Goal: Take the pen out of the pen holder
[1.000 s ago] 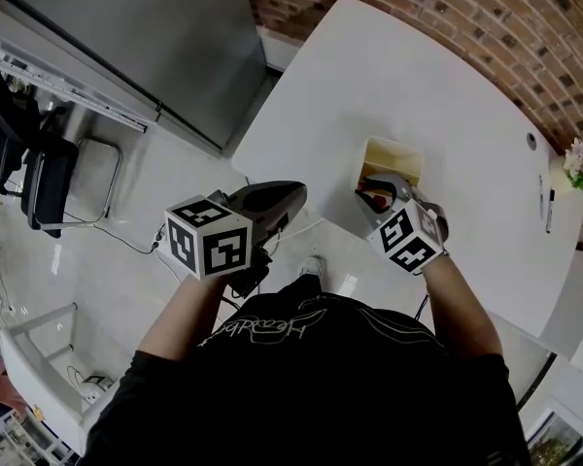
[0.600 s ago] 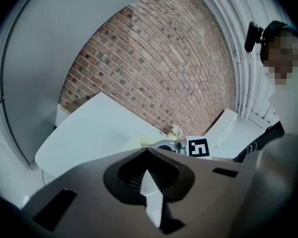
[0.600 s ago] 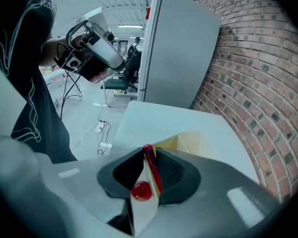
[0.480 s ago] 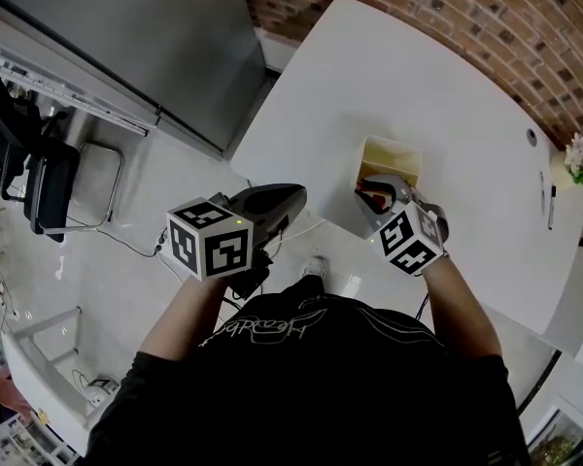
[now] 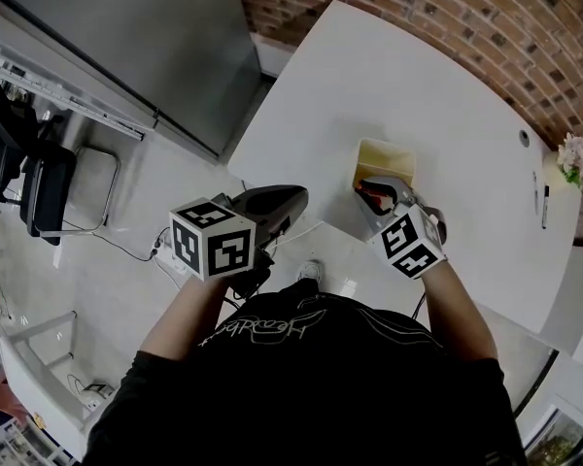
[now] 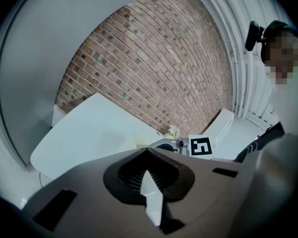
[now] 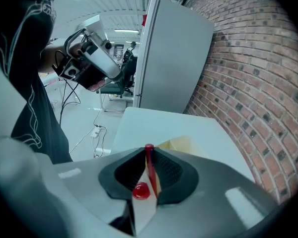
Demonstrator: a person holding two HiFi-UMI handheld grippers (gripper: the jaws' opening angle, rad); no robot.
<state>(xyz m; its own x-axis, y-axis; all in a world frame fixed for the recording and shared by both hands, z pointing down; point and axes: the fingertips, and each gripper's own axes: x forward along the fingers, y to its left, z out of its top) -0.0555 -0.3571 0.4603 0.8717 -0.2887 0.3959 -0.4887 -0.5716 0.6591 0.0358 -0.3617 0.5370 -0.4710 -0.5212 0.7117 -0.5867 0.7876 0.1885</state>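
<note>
Right gripper [image 7: 148, 157] clamps a slim red pen [image 7: 149, 168] by the cream square pen holder [image 5: 384, 158]. Left gripper [image 6: 148, 151] has its jaws pressed together.

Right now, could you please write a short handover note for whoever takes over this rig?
Left tongs: shut, empty, held near the edge of the white table.
Right tongs: shut on the red pen, at the cream pen holder.
Done: pen gripped. Whether its end has cleared the holder cannot be told.
Left: lift it clear, then probably set it on the table.
</note>
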